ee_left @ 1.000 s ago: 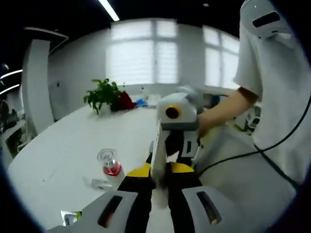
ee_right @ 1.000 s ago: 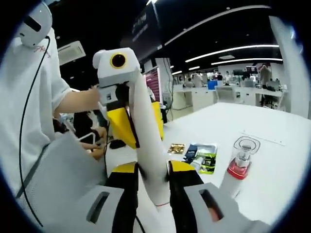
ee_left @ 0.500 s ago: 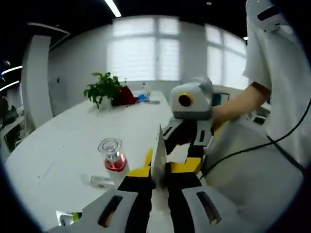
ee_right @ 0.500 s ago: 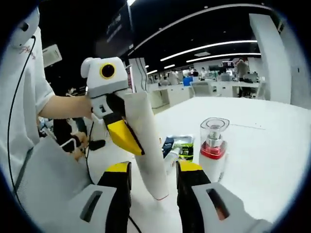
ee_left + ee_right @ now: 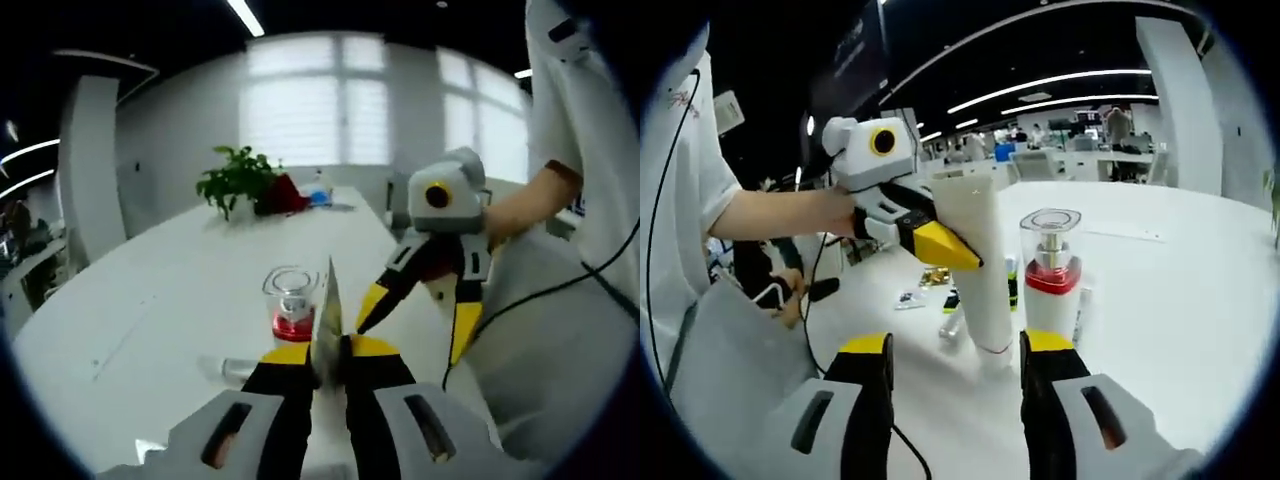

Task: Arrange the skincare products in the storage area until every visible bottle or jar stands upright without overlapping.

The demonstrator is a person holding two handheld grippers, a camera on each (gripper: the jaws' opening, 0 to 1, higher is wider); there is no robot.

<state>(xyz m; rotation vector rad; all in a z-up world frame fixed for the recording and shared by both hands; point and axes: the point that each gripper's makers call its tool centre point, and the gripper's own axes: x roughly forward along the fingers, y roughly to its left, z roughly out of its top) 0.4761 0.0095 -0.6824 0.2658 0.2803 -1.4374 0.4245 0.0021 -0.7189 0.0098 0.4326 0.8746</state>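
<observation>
White and tall, the tube (image 5: pixel 978 262) stands cap-down on the desk (image 5: pixel 1160 270); the left hand-held gripper (image 5: pixel 958 255) is pinched shut on it, with yellow jaws pressed to the tube's side; a hand (image 5: pixel 825 212) holds that gripper from behind. In the left gripper view the tube (image 5: pixel 327 318) shows as a thin edge squeezed between the jaws of the left hand-held gripper (image 5: pixel 327 352).

Just beside the tube stands the clear pump bottle (image 5: pixel 1050 273) with a red band and a see-through cap; it is upright and very near the tube, but I cannot tell if they touch; in the left gripper view this clear pump bottle (image 5: pixel 293 306) is right behind the tube.

The right hand-held gripper (image 5: pixel 956 352) is open, with jaws wide apart on either side of the tube and not touching it; in the left gripper view the right hand-held gripper (image 5: pixel 412 320) hangs open just beside the tube.

Some small packets (image 5: pixel 928 278) lie flat on the desk behind the tube; a small clear vial (image 5: pixel 243 369) lies on its side near the tube; a green plant (image 5: pixel 238 180) sits far behind the tube.
</observation>
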